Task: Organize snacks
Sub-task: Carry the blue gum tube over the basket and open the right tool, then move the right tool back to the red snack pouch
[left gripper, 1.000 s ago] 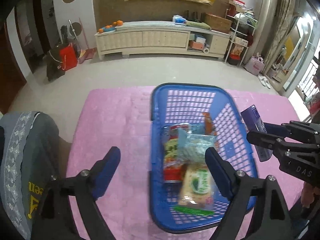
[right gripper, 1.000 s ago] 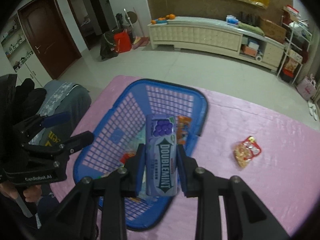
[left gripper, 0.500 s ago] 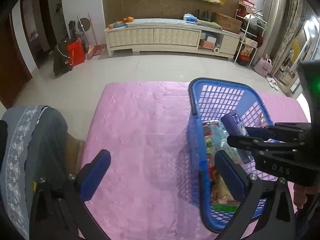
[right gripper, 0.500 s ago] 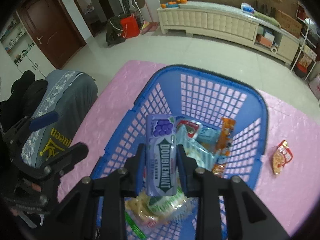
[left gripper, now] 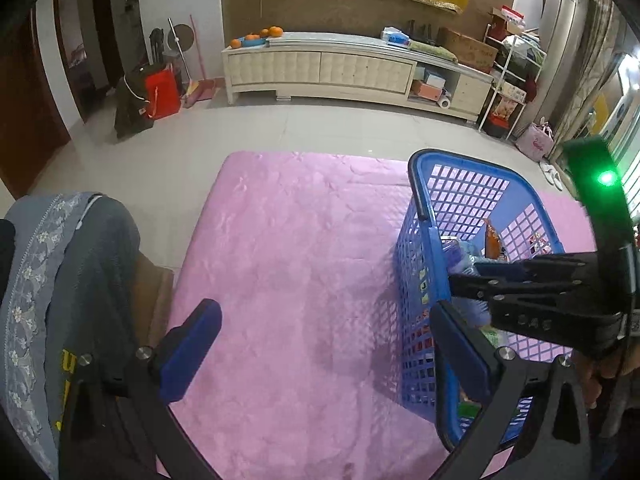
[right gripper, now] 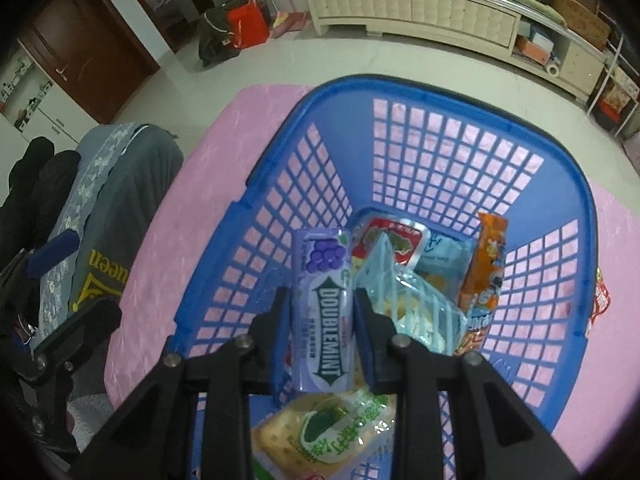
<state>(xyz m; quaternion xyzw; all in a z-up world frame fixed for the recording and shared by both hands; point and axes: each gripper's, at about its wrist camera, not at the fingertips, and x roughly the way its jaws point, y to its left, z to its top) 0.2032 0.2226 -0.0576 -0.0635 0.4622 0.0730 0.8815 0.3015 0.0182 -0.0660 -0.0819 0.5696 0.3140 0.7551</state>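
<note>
My right gripper [right gripper: 320, 300] is shut on a purple Doublemint gum pack [right gripper: 323, 312] and holds it low inside the blue basket [right gripper: 448, 92], over the snacks there. Under it lie a red-topped cup [right gripper: 390, 236], a clear bag [right gripper: 416, 300], an orange packet [right gripper: 482, 264] and a green cracker pack [right gripper: 328, 436]. My left gripper [left gripper: 320, 344] is open and empty over the pink cloth [left gripper: 288, 260], left of the basket [left gripper: 420, 280]. The right gripper also shows in the left wrist view [left gripper: 464, 276], reaching into the basket.
A red snack packet [right gripper: 600, 296] lies on the cloth right of the basket. A chair draped with grey cloth [left gripper: 60, 280] stands at the table's left edge. A long white cabinet [left gripper: 340, 68] is across the floor.
My right gripper has carried the gum pack from above the basket's near rim down into the basket. My left gripper has shifted left, away from the basket, and stays open.
</note>
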